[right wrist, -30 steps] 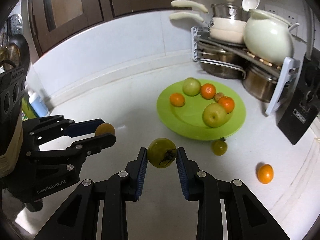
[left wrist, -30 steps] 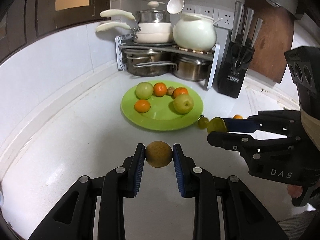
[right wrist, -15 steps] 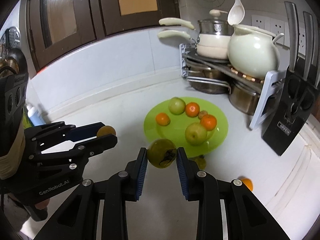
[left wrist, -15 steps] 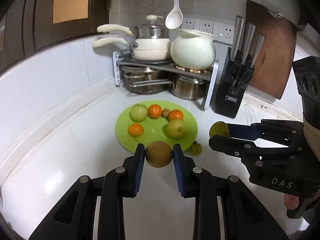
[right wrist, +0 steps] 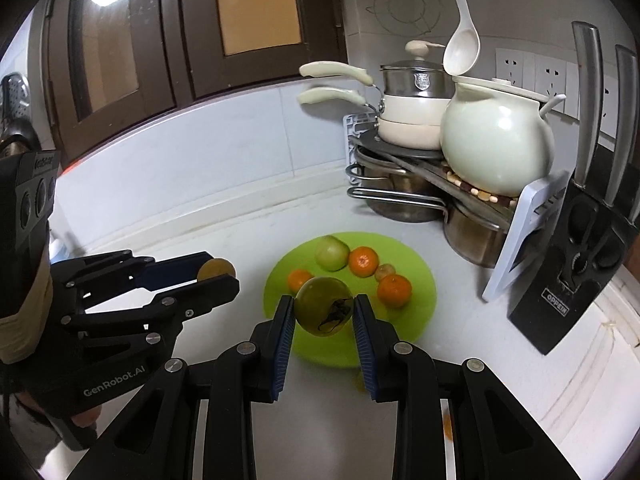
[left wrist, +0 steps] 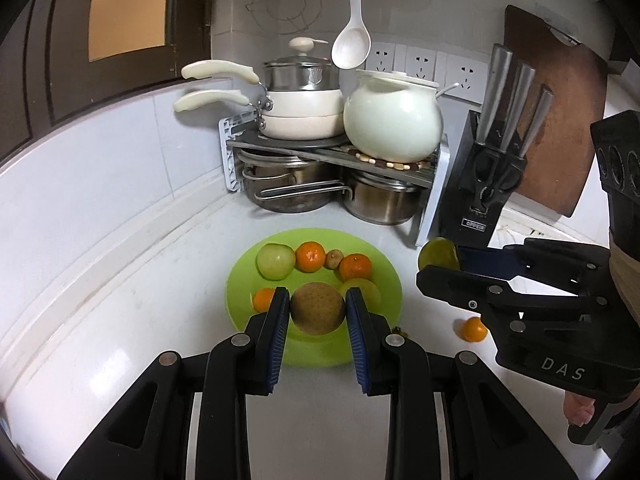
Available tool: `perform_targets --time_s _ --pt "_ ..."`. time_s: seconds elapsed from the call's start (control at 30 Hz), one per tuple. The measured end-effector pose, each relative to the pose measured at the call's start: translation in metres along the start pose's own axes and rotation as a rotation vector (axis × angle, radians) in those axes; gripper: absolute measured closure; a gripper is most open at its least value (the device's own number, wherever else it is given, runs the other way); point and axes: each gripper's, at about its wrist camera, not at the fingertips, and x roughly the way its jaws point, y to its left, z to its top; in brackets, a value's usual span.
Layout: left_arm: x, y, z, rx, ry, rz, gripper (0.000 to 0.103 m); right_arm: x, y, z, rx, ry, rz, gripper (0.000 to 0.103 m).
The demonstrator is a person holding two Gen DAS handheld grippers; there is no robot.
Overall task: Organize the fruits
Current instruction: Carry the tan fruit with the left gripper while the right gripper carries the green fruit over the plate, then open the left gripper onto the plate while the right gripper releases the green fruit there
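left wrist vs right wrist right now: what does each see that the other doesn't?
Left wrist only: the brown cutting board, a loose orange on the counter, and a front view of the brown pear in the left gripper.

Right wrist only: the green persimmon close up in the right gripper, plus dark cabinet doors.

Both: green plate, white pot, knife block.
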Motion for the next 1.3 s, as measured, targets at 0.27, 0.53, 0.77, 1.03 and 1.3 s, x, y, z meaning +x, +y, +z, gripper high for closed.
perform_targets --time_s 0.27,0.53,0.77,1.03,1.3 --pt "0.028 0.015 0.018 0.003 0.013 -0.009 0.074 0.027 -0.014 0.013 0.017 0.019 -0.023 0.072" --pt "0.064 0.033 0.028 0.0 0.043 -0.004 0.074 0.06 -0.019 0.021 0.012 0.058 -0.034 0.072" --pt "0.098 0.045 0.026 -0.016 0.096 -0.009 0.074 0.096 -0.025 0.021 0.026 0.111 -0.045 0.072" --pt "0.132 0.051 0.021 -0.009 0.155 -0.004 0.074 0.126 -0.037 0.017 0.045 0.169 -0.064 0.072" --pt "0.144 0.05 0.017 0.002 0.179 -0.015 0.072 0.138 -0.039 0.016 0.051 0.194 -0.059 0.072"
